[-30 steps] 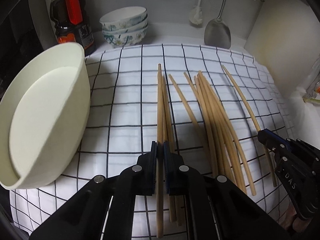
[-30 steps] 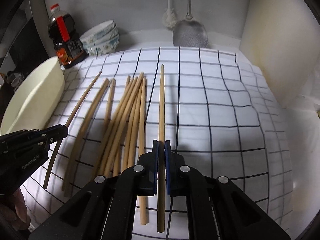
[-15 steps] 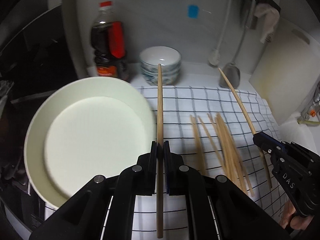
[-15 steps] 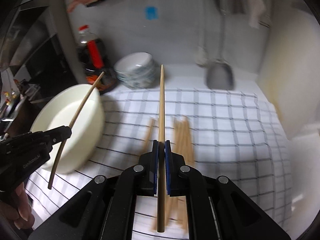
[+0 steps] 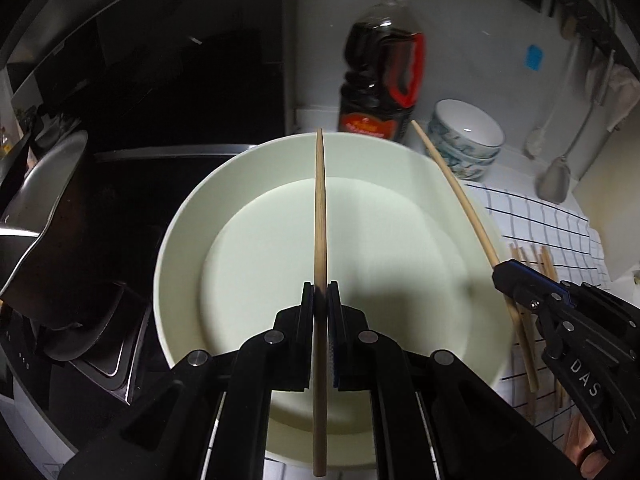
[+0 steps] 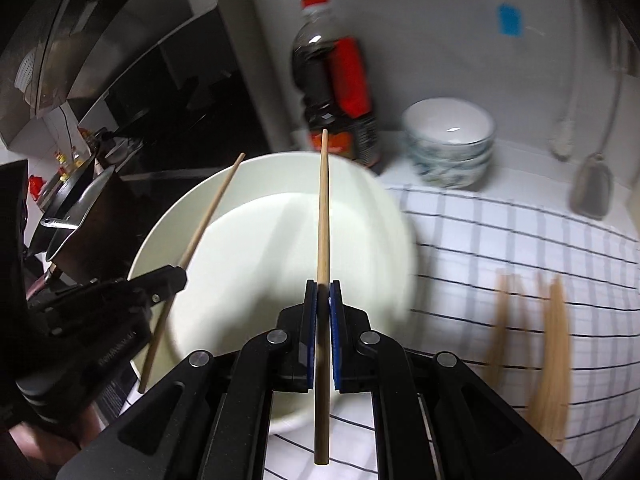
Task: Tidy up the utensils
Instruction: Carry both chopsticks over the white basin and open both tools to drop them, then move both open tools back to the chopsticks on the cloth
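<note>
My left gripper (image 5: pixel 320 286) is shut on a wooden chopstick (image 5: pixel 320 208) that points out over the big white bowl (image 5: pixel 256 248). My right gripper (image 6: pixel 323 284) is shut on a second chopstick (image 6: pixel 323 208), also held above the white bowl (image 6: pixel 256 240). In the left wrist view the right gripper (image 5: pixel 498 270) with its chopstick (image 5: pixel 456 196) hangs over the bowl's right rim. In the right wrist view the left gripper (image 6: pixel 182 274) and its chopstick (image 6: pixel 212 204) sit at the bowl's left rim. Several more chopsticks (image 6: pixel 548 332) lie on the checked cloth (image 6: pixel 520 240).
A dark sauce bottle (image 5: pixel 380 68) with a red cap stands behind the bowl, next to stacked patterned bowls (image 5: pixel 464 140). A metal spatula (image 5: pixel 554 184) and a brush hang on the back wall. A dark stove with a pan (image 5: pixel 44 216) lies left of the bowl.
Both grippers lifted a chopstick each off the checked cloth and swung left, so they now hang above the white bowl. The chopstick pile has slid toward the right edge of both views.
</note>
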{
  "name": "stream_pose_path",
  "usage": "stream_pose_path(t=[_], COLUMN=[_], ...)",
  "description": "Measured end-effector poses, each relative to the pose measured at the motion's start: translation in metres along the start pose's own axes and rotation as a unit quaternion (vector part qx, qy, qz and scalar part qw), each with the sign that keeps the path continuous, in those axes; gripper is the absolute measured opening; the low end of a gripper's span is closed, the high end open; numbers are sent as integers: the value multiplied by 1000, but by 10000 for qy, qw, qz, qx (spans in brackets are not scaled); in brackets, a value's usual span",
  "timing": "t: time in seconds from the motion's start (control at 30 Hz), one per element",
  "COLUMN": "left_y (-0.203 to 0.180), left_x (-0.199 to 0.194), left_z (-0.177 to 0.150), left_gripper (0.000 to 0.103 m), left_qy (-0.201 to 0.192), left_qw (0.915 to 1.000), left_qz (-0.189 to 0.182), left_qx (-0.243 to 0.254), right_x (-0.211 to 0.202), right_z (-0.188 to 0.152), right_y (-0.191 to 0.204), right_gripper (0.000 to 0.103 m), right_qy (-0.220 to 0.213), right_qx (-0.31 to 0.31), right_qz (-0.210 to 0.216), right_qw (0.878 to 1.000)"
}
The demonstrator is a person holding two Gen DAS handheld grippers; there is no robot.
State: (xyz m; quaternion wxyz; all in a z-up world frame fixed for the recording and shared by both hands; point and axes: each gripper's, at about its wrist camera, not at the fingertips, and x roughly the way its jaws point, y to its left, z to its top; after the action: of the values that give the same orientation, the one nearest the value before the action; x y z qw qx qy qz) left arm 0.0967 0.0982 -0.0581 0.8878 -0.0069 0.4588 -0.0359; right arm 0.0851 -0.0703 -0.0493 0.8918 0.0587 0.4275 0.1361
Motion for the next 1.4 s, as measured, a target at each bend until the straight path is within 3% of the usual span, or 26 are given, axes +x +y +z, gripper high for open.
stream_pose_path(t=[0.33, 0.67, 0.7, 0.77, 0.8, 0.83, 0.97, 1.2, 1.4], left_y=[22, 25, 26, 27, 28, 30, 33, 35, 30], left_x=[35, 55, 55, 53, 51, 49, 41, 26, 9], left_z=[-5, -3, -3, -3, -3, -3, -2, -3, -5], left_gripper=[7, 8, 12, 33, 50, 60, 63, 81, 86], left_qy=[347, 534, 535, 519, 483, 429, 360, 288, 206], left_qw=[9994, 9985, 9985, 9986, 9988, 9990, 9992, 9993, 9995], left_qz=[-89, -130, -123, -83, -43, -16, 56, 188, 197], left_qx=[-10, 4, 3, -24, -51, -81, -138, -153, -125], right_x=[63, 84, 86, 83, 82, 80, 73, 49, 25], right_z=[6, 3, 2, 3, 4, 4, 5, 1, -2], right_y=[23, 18, 18, 20, 21, 21, 18, 16, 13], right_gripper=[6, 6, 6, 7, 8, 10, 16, 30, 43], right_qy=[753, 1103, 1099, 1027, 1005, 989, 893, 700, 465], right_qx=[155, 371, 356, 337, 329, 322, 331, 322, 330], right_qz=[-46, -166, -194, -235, -236, -252, -313, -328, -372], right_qw=[9970, 9931, 9931, 9939, 9941, 9943, 9950, 9965, 9977])
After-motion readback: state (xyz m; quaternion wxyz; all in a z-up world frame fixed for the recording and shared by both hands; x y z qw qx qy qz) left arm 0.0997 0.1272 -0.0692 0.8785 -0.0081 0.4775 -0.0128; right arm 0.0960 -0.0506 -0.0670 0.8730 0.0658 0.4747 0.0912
